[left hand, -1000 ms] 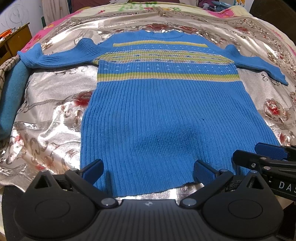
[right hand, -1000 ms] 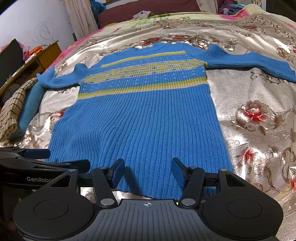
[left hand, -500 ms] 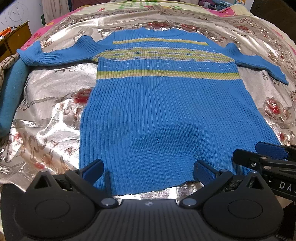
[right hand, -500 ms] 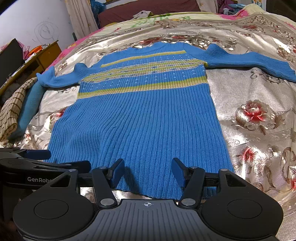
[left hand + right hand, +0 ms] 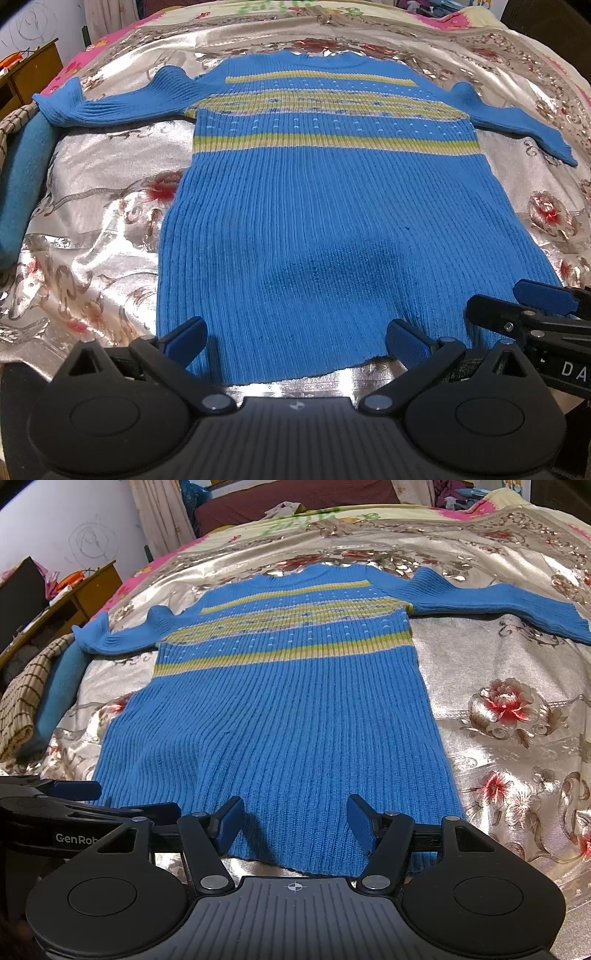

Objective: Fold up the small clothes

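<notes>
A small blue ribbed sweater [image 5: 332, 206] with yellow stripes across the chest lies flat on the bed, both sleeves spread out to the sides; it also shows in the right wrist view [image 5: 280, 716]. My left gripper [image 5: 295, 338] is open and empty, just above the sweater's bottom hem. My right gripper [image 5: 295, 819] is open and empty over the hem too, to the right of the left one. The right gripper shows in the left wrist view [image 5: 532, 306], and the left gripper shows in the right wrist view [image 5: 74, 794].
The sweater lies on a shiny silver floral bedspread [image 5: 103, 206]. A teal folded cloth [image 5: 22, 184] and a checked cloth [image 5: 22, 698] lie at the bed's left edge. A wooden desk [image 5: 66, 598] stands beyond them.
Both grippers have edged slightly forward over the hem. The sweater has not moved and both grippers stay open.
</notes>
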`<state>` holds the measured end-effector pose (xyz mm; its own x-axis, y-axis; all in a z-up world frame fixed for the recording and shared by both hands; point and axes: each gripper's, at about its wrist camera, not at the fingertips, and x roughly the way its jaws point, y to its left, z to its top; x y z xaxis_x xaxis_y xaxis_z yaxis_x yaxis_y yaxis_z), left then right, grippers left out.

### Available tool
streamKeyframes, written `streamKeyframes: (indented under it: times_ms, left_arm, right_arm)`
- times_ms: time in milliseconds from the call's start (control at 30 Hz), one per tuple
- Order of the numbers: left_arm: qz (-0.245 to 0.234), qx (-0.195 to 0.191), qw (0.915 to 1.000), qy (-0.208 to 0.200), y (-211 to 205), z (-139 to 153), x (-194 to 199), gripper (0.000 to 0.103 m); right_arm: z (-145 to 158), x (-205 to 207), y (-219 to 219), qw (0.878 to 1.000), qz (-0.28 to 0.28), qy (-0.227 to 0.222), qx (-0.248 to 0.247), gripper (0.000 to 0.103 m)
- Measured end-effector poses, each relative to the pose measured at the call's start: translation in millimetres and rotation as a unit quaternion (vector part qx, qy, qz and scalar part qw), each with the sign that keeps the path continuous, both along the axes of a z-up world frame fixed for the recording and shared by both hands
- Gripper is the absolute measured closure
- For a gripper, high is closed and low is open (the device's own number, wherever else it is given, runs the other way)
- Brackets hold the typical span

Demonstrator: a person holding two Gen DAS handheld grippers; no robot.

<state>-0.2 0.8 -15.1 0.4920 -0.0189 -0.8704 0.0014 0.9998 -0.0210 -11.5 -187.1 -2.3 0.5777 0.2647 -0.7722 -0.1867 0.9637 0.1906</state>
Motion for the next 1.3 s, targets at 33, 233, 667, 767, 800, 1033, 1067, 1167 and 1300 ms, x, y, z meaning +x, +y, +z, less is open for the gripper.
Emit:
streamKeyframes:
  times_ms: [33,233,667,767,800,1033,1067,1167,1300]
  left_arm:
    - [0.0,0.0,1.0,0.0,0.5,-0.7,-0.1,0.0]
    - [0.0,0.0,1.0,0.006,1.3,-2.3,0.5,0.0]
    - [0.004,-0.001,0.9993,0.036,0.6,-12.9,5.2,0.0]
    - [0.006,-0.002,0.9992,0.04,1.3,-13.9,5.9,0.0]
    - [0.006,-0.002,0.9992,0.04,1.2,-14.0,5.9,0.0]
    - [0.007,-0.003,0.999,0.045,1.8,-16.4,6.6,0.0]
    - [0.008,-0.004,0.9989,0.045,1.8,-16.8,6.8,0.0]
    - [0.01,-0.004,0.9988,0.047,1.6,-18.5,7.1,0.0]
    - [0.008,-0.001,0.9986,0.052,0.1,-20.6,6.9,0.0]
  right_arm:
    - [-0.3,-0.2,-0.1,1.0,0.0,0.0,0.0,0.041]
    - [0.0,0.0,-0.4,1.0,-0.001,0.001,0.001,0.041]
    - [-0.4,0.0,-0.8,1.0,-0.001,0.001,0.001,0.04]
    - [-0.4,0.2,-0.8,1.0,-0.001,0.001,0.001,0.04]
    - [-0.4,0.1,-0.7,1.0,-0.001,0.001,0.001,0.04]
    - [-0.3,0.2,-0.7,1.0,-0.001,0.001,0.001,0.04]
    - [-0.3,0.2,-0.8,1.0,-0.001,0.001,0.001,0.04]
    - [-0.3,0.2,-0.8,1.0,-0.001,0.001,0.001,0.04]
    - [-0.3,0.2,-0.8,1.0,-0.001,0.001,0.001,0.04]
